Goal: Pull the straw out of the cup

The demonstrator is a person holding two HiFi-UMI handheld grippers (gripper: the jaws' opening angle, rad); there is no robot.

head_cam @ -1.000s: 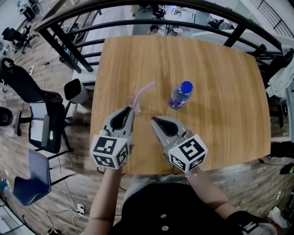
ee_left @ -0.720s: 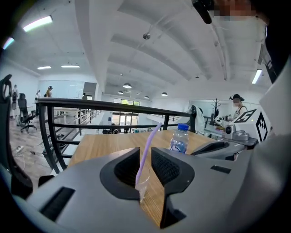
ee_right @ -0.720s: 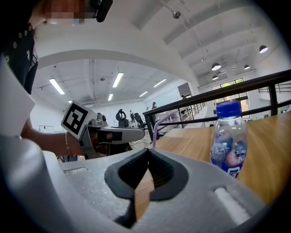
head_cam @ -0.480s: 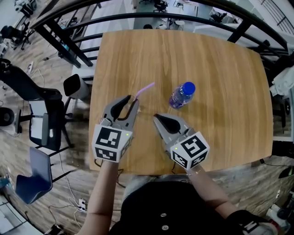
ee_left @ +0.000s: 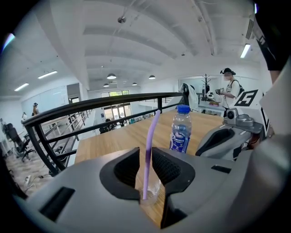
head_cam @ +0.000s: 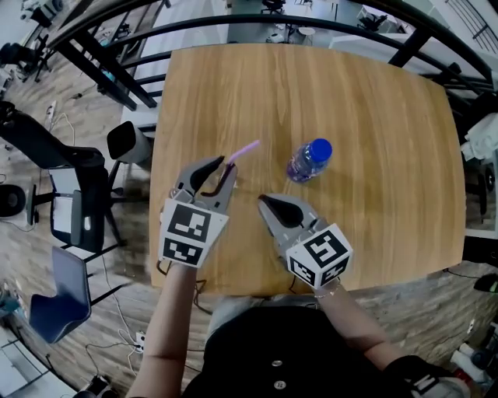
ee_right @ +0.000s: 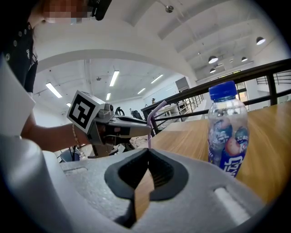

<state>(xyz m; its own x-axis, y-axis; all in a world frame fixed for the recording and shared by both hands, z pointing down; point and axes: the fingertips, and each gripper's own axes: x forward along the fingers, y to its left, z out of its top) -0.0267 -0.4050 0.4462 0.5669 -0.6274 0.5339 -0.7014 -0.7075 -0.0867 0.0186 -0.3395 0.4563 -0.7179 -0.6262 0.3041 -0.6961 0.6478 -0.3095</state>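
Observation:
A small clear cup [ee_left: 152, 193] with a purple straw [ee_left: 150, 145] stands near the table's front left. In the head view the straw [head_cam: 244, 150] leans out to the far right. My left gripper [head_cam: 221, 168] is open, one jaw on each side of the cup and straw [ee_left: 146, 157]; I cannot tell whether the pads touch the cup. My right gripper [head_cam: 264, 202] rests shut and empty just right of it, jaws closed together [ee_right: 146, 152]. From the right gripper view the left gripper [ee_right: 120, 125] and the straw [ee_right: 153, 117] show ahead.
A blue-capped water bottle [head_cam: 308, 160] stands upright right of the straw, also in the left gripper view [ee_left: 180, 129] and right gripper view [ee_right: 226, 129]. The wooden table [head_cam: 350, 93] meets a black railing [head_cam: 233, 23] at the back. Office chairs [head_cam: 54, 155] stand to the left.
My left gripper has opened and pushed forward, so its jaws now stand on either side of the cup. The right gripper has hardly moved.

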